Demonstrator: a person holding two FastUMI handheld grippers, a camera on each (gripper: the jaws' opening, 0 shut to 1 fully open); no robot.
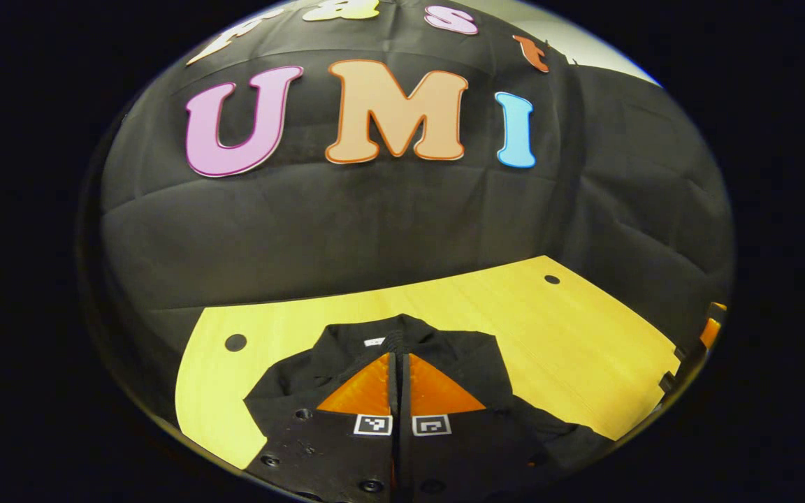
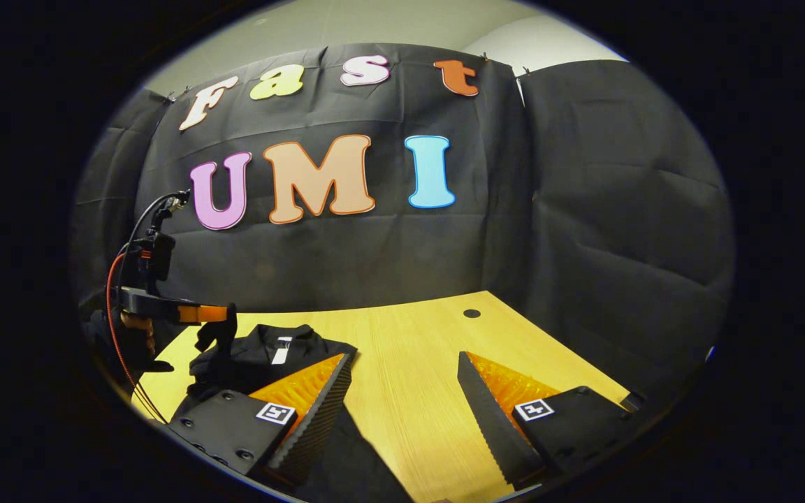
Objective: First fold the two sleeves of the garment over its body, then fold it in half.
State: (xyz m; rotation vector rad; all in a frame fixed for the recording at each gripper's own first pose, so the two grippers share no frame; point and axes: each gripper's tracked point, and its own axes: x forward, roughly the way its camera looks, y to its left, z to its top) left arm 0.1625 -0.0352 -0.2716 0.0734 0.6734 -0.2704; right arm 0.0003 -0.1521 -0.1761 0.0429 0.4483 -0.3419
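Biggest risk I see: the left gripper point(image 1: 398, 391), fingers pressed together above the black garment point(image 1: 346, 363) on the worktop point(image 1: 514, 328), may drag just one layer, while the right gripper point(image 2: 402, 391) hovers spread wide beside the garment, so the fold could bunch.
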